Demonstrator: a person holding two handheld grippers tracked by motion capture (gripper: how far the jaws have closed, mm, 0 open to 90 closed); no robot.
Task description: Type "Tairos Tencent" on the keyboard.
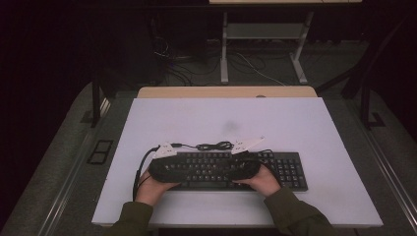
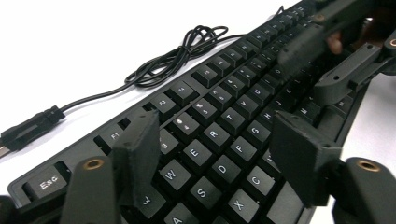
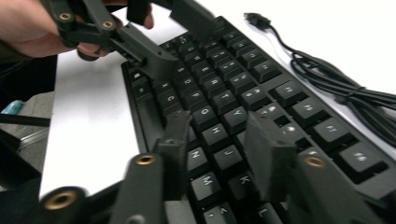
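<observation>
A black keyboard (image 1: 290, 172) lies flat near the front of the white table top (image 1: 196, 118). Its black cable (image 1: 214, 146) is coiled just behind it, and the plug (image 2: 32, 126) rests on the white surface. My left gripper (image 1: 189, 169) hovers low over the keyboard's left half, its jaws open above the letter keys (image 2: 215, 154) and clamping nothing. My right gripper (image 1: 236, 169) faces it from the right, also open, with its jaws apart over the middle keys (image 3: 219, 149). Each gripper view shows the other gripper farther off: the right gripper (image 2: 336, 60) and the left gripper (image 3: 154, 28).
The white top sits on a wooden desk whose edge (image 1: 226, 92) shows at the back. Beyond it stand another table's metal legs (image 1: 224, 49), with loose cables on the dark floor. The person's forearms come in from the bottom edge.
</observation>
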